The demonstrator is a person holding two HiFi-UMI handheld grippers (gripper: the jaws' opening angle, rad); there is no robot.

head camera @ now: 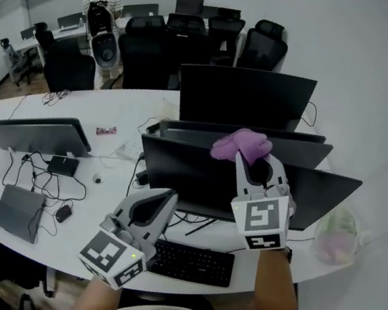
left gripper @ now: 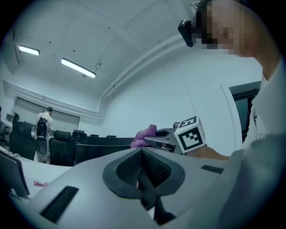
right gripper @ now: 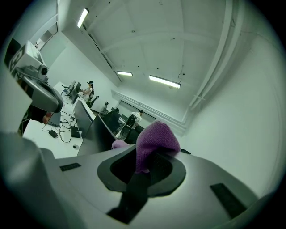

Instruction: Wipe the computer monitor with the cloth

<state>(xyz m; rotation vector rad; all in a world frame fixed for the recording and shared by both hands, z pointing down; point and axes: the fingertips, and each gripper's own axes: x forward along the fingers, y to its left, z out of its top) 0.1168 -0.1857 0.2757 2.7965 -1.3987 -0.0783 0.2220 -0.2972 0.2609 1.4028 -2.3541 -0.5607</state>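
Item 1. Keyboard (head camera: pixel 194 263): black, on the white desk (head camera: pixel 113 111), below and between the two grippers, nearest the wearer.

Item 2. Left gripper (head camera: pixel 162 203): jaws closed pad to pad, with nothing between them. It hangs low, left of the right gripper and in front of the lower left part of the screen. It has no part in the wipe as placed.

Item 3. Right gripper (head camera: pixel 253 162): jaws clenched on the cloth (head camera: pixel 241 145), raised and pointing away from the wearer.

Item 4. Cloth: purple, bunched, gripped by one fold. Most of it bulges past the jaw tips. It sits at the top edge of the nearest monitor (head camera: pixel 190 176). Whether it touches the panel cannot be told.

Item 5. Nearest monitor: dark screen directly below the right gripper's tips, facing the wearer.

Item 6. Handling note (judgement): keep the loose bulge, not the hard jaw tips, against the glass. Press lightly and sweep side to side in overlapping rows from the top edge down. The left gripper could steady the frame if the panel rocks.

Item 7. Beyond the cloth: a second monitor (head camera: pixel 305 151), then a third (head camera: pixel 244 96).

Item 8. Far background: a person (head camera: pixel 101 3) standing among office chairs.
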